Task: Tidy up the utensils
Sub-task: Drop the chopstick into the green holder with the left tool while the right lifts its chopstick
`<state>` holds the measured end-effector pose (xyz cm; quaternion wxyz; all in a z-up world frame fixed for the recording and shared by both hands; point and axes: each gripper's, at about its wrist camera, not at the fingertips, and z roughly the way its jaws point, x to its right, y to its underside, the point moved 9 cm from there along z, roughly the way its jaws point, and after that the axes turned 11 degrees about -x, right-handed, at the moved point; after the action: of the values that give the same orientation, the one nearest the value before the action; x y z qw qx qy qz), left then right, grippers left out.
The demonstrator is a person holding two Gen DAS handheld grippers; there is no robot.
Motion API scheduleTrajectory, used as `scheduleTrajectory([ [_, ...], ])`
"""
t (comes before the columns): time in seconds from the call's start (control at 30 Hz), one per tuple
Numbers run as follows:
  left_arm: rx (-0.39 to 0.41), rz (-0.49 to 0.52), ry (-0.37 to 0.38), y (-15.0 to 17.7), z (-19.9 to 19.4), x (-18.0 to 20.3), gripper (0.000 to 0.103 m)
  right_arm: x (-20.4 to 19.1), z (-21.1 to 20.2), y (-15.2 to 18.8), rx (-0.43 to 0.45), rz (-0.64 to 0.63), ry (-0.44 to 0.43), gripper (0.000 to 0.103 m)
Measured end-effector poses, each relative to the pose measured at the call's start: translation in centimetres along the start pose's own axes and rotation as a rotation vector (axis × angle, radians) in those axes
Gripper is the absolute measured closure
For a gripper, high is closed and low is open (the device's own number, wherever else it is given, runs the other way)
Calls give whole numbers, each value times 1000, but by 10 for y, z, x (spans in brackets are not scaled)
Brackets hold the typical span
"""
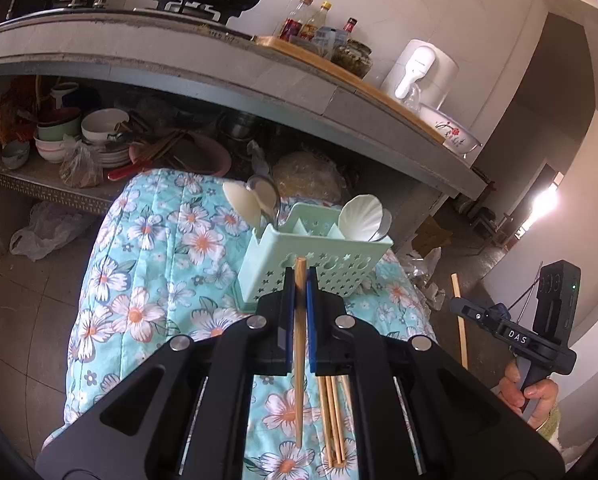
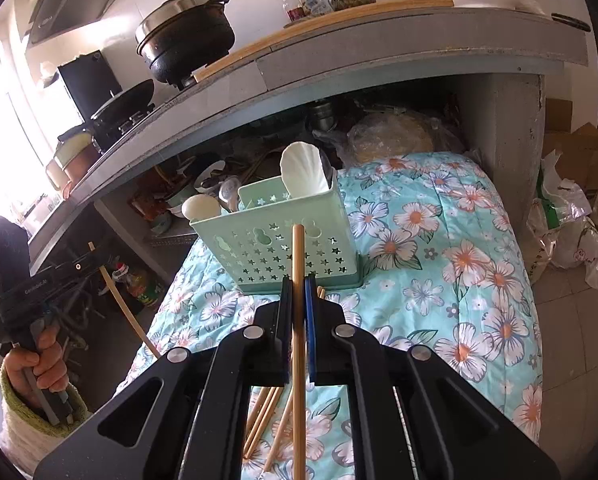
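Left wrist view: the left gripper (image 1: 300, 280) pinches a single wooden chopstick (image 1: 299, 344) between its blue-padded fingers (image 1: 287, 312), the stick's tip rising just before the mint-green utensil caddy (image 1: 311, 256). The caddy stands on a floral quilted cloth (image 1: 147, 264) and holds white spoons (image 1: 359, 216) at its right end and more spoons (image 1: 255, 200) at its left. A bundle of loose chopsticks (image 1: 333, 420) lies on the cloth beneath the gripper. At far right, the right gripper (image 1: 465, 308) is seen side-on in a hand (image 1: 527, 392), a stick (image 1: 459, 320) at its fingers.

Right wrist view: the right gripper (image 2: 299, 284) likewise clamps one chopstick (image 2: 298, 340) upright, close in front of the caddy (image 2: 275, 248), where a shell-shaped white spoon (image 2: 303, 172) stands. Loose chopsticks (image 2: 267, 416) lie fanned on the cloth (image 2: 459, 248) below. At left, the left gripper (image 2: 95, 258) appears with its own stick (image 2: 123, 308), though the grip itself is poorly seen from here. Pots (image 2: 187, 48) sit on the counter (image 2: 339, 52) above.
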<state>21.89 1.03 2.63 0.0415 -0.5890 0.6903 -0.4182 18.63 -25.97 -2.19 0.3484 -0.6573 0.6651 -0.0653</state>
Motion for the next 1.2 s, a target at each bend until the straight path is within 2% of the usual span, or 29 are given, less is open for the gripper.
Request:
scheduleTrajectory([
  [0.2,91,55,38,-36,-24,28,99,-4,-12,-2,28,-2,-20,97],
  [0.4,237,83,51,-103,-54,52,99,-5,-8,4,8,-6,-39,97],
  [0.5,315,87,28,-135,-59,58,99,-3,-8,3,6,-2,-49,97],
  [0.6,360,82,5,-162,-52,58,99,-1,-7,2,-1,3,-65,97],
  [0.77,368,46,-23,-188,-13,50,99,4,-5,2,-16,20,-96,97],
  [0.9,373,43,-48,-195,19,43,98,8,-9,0,-15,26,-108,97],
  [1.0,364,65,-98,-196,43,39,98,10,-11,-1,-10,26,-112,97],
  [1.2,267,63,-97,-182,98,33,98,16,-5,1,-27,45,-105,97],
])
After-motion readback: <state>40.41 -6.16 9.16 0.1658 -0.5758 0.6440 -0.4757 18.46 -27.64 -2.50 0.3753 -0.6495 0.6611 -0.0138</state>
